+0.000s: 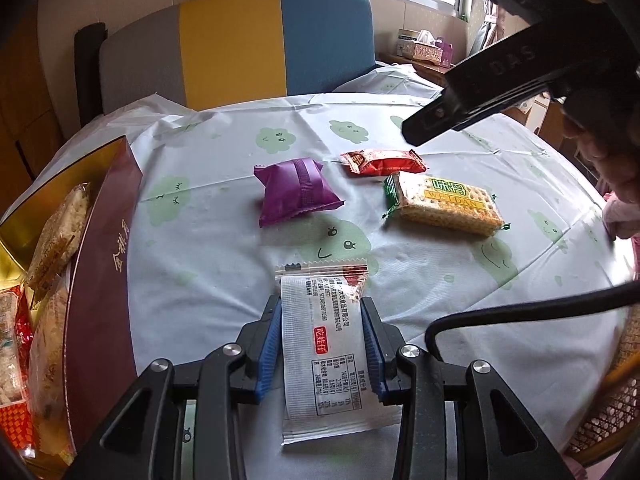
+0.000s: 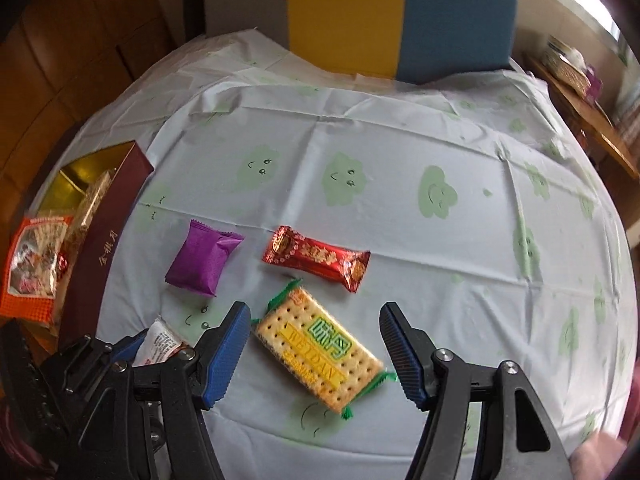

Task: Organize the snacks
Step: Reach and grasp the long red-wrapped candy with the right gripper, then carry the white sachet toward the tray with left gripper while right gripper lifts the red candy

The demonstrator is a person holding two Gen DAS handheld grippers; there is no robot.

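Cloud-print tablecloth (image 2: 400,128) under me: my left gripper (image 1: 322,312) clamps a white packet (image 1: 324,344); my right gripper (image 2: 316,336) hangs spread wide over the crackers (image 2: 320,348).

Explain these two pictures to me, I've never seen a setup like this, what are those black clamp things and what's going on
No robot here: a person holds a two-finger clamp in each hand, each with a camera looking along its fingers. The left camera shows the left gripper shut on a white snack packet. The right camera shows the right gripper open around a cracker pack lying on the tablecloth. Also lying there: a purple packet and a red candy bar. At the left stands a maroon box already holding snacks.
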